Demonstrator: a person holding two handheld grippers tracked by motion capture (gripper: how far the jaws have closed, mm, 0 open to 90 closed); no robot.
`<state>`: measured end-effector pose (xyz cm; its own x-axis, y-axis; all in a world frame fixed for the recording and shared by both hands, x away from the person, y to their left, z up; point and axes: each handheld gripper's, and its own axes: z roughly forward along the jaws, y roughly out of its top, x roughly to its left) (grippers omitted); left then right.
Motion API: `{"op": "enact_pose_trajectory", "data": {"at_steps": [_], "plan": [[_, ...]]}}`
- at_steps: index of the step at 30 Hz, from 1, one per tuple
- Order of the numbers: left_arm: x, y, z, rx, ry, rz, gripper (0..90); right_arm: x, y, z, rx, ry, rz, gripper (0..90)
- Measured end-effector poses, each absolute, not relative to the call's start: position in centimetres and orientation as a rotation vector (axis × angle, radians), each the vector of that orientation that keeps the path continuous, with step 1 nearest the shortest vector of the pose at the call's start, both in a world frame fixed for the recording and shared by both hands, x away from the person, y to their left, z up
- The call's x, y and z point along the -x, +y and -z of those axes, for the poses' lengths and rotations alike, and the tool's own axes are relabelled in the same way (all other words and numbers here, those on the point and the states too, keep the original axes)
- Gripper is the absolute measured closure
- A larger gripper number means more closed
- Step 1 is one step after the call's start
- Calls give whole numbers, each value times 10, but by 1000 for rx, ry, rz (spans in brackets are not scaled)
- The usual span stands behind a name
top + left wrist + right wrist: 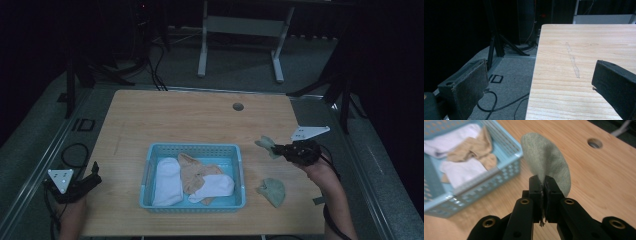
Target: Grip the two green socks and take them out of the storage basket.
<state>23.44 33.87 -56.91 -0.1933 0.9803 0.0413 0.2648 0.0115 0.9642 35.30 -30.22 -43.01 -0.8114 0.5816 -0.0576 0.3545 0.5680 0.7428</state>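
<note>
My right gripper (543, 182) is shut on a green sock (549, 165), which sticks up and forward from the pinched jaws. In the high view that gripper (280, 149) hovers right of the blue basket (240, 172), the held green sock (266, 145) dangling at its tip. A second green sock (272, 191) lies crumpled on the table below it. The basket holds two white socks (167, 181) (215, 187) and a tan sock (192, 172). My left gripper (92, 176) rests at the table's left edge, its jaws wide apart with nothing between them (539, 85).
The wooden table (190, 120) has a round cable hole (238, 106) near its far edge. Off the left edge are grey floor, cables (496, 105) and a black stand leg (496, 47). A white desk frame (240, 30) stands beyond the table.
</note>
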Motion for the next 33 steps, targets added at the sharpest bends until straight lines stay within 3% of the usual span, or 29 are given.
{"op": "enact_pose_trajectory", "data": {"at_steps": [33], "plan": [[-234, 339, 569, -1309, 1552, -1228, 7, -380, -298, 524, -984, 2600, -987, 854]]}}
